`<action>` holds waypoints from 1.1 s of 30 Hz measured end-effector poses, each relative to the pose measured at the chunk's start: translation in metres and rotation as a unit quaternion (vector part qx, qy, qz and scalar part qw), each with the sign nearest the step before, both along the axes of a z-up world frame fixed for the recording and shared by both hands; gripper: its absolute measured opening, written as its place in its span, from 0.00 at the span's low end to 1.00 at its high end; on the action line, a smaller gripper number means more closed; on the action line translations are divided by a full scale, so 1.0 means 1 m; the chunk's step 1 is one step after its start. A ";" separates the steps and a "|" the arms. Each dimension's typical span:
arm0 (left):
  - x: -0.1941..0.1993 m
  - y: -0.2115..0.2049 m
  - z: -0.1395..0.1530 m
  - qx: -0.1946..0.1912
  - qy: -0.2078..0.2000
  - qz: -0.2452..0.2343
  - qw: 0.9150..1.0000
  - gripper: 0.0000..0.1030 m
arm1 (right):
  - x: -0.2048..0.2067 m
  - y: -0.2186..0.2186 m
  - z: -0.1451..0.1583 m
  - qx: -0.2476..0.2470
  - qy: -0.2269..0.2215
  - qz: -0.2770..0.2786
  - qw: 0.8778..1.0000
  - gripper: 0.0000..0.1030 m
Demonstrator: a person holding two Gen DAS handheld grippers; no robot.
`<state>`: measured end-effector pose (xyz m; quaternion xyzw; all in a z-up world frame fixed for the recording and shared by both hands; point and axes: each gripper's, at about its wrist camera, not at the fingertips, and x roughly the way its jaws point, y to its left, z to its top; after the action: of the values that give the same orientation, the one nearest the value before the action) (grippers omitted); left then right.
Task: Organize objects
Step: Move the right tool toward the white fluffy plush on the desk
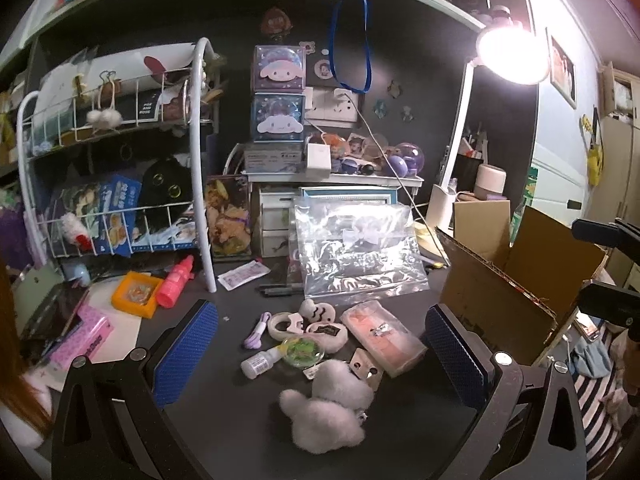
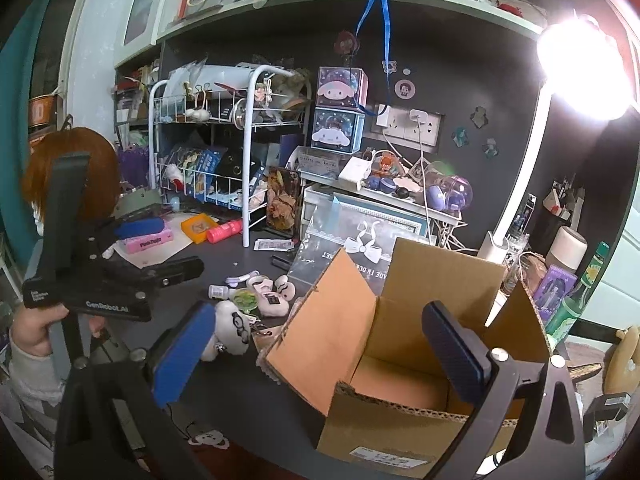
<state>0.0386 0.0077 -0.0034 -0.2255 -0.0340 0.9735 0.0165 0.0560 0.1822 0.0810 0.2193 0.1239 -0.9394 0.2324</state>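
Observation:
My left gripper [image 1: 320, 354] is open and empty, hovering over a pile of small things on the dark desk: a fluffy white plush [image 1: 324, 408], a pink packet [image 1: 382, 336], a small white bottle [image 1: 260, 362], a green-filled round dish [image 1: 302, 352] and beige plush pieces [image 1: 308, 322]. My right gripper [image 2: 320, 354] is open and empty, above the near edge of an open cardboard box [image 2: 404, 360]. The white plush with glasses [image 2: 232, 330] lies just left of the box. The left gripper also shows in the right wrist view [image 2: 158, 248].
A clear plastic bag [image 1: 360, 252] stands behind the pile. A white wire rack [image 1: 116, 184] full of items is at the back left. An orange tray [image 1: 136, 294], a pink bottle [image 1: 174, 282] and a pink box [image 1: 82, 338] lie left. A bright lamp [image 1: 512, 54] is at the right.

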 end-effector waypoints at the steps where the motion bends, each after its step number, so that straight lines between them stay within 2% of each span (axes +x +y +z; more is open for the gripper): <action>1: 0.000 0.001 0.000 -0.001 0.000 0.001 1.000 1.00 | 0.001 0.001 0.000 0.001 0.003 -0.001 1.000 1.00; 7: 0.005 0.008 0.002 -0.001 -0.003 -0.006 1.000 1.00 | 0.008 0.009 -0.002 -0.008 0.005 0.011 1.000 1.00; 12: 0.007 0.011 0.004 0.002 -0.003 -0.011 1.000 1.00 | 0.017 0.008 -0.003 0.004 0.029 -0.003 1.000 1.00; 18: 0.008 0.012 0.004 0.003 -0.003 -0.012 1.000 1.00 | 0.021 0.006 -0.003 0.005 0.034 0.003 0.999 1.00; 23: 0.006 0.002 0.001 0.011 -0.005 -0.011 1.000 1.00 | 0.028 -0.013 -0.006 0.032 0.055 0.018 0.998 1.00; 27: 0.004 -0.014 -0.006 0.023 -0.008 -0.005 1.000 1.00 | 0.035 -0.042 -0.015 0.065 0.066 0.054 0.994 1.00; 33: 0.003 -0.047 -0.022 0.046 -0.019 0.007 0.999 1.00 | 0.040 -0.084 -0.028 0.091 0.051 0.130 0.986 1.00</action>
<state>0.0413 -0.0389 -0.0258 -0.2429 -0.0811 0.9665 0.0194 0.0955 0.0981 0.0527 0.1737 0.2476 -0.8961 0.3249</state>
